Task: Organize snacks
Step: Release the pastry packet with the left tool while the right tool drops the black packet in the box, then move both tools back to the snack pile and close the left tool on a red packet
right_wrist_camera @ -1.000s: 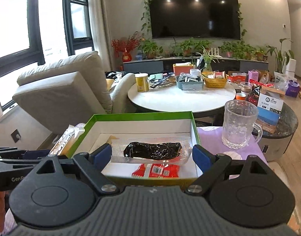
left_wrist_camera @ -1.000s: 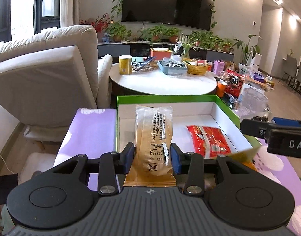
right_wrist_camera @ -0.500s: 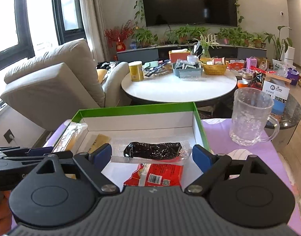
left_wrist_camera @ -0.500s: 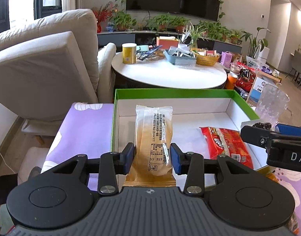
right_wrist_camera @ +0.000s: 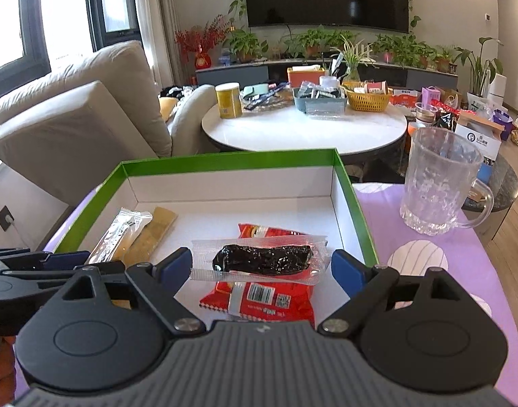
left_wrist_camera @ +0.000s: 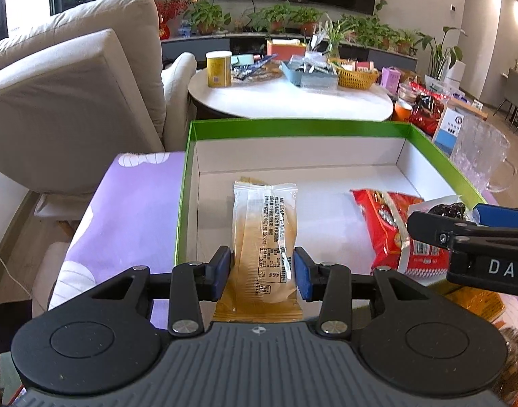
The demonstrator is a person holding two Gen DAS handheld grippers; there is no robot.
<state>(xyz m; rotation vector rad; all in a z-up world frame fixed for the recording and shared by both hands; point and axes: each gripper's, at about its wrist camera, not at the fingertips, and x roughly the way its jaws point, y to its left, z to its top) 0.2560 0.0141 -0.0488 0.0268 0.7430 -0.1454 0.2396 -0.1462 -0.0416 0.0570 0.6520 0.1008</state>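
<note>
Between left tool (left_wrist_camera: 262,273) pads, tan snack (left_wrist_camera: 264,237)

Left gripper (left_wrist_camera: 262,273) clamped narrow, right gripper (right_wrist_camera: 260,268) spread wide, side by side

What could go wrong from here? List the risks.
The right tool pinches the dark snack packet only by its clear edges; it may buckle and slip onto the red packet.
The left tool, holding the tan packet, is close beside it over the green box; they could bump.
The glass mug stands near the box's right side.
</note>
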